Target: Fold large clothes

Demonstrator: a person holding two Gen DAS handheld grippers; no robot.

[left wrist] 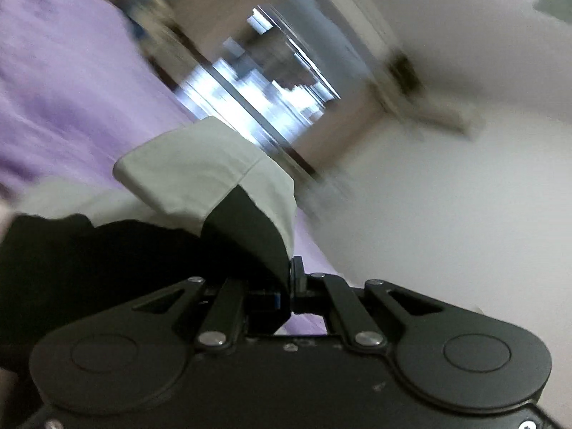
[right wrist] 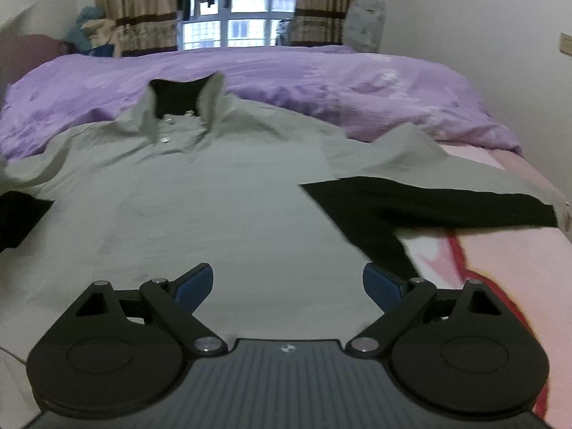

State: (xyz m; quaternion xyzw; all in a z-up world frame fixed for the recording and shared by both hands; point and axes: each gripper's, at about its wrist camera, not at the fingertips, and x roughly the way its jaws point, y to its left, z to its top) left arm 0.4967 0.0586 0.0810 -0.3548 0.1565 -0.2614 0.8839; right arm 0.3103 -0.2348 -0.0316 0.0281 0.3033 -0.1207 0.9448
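Fingers of the left hand-held gripper (left wrist: pixel 289 286) are pressed together on a fold of the shirt (left wrist: pixel 200 175), pinching a sleeve end where pale grey-green cloth meets a black cuff; the cloth stands up stiffly from the jaws as a flat, creased flap. Behind it that view is tilted and smeared, showing only purple bedding (left wrist: pixel 53 82) and a bright window (left wrist: pixel 264 82).

The right hand-held gripper (right wrist: pixel 287 286) hovers with its blue-padded fingers (right wrist: pixel 195 286) spread wide apart, holding nothing, just above the lower hem. From there the shirt runs lengthwise away from the camera, collar (right wrist: pixel 186 103) pointing toward the window (right wrist: pixel 243 18) at the far end of the bed (right wrist: pixel 500 286). It lies front up, matte woven fabric with small white buttons at the placket and a black inner collar. Its right sleeve (right wrist: pixel 429 193) stretches sideways, grey with a black band, over pink sheet. Crumpled purple duvet (right wrist: pixel 321 82) lies beyond the collar.
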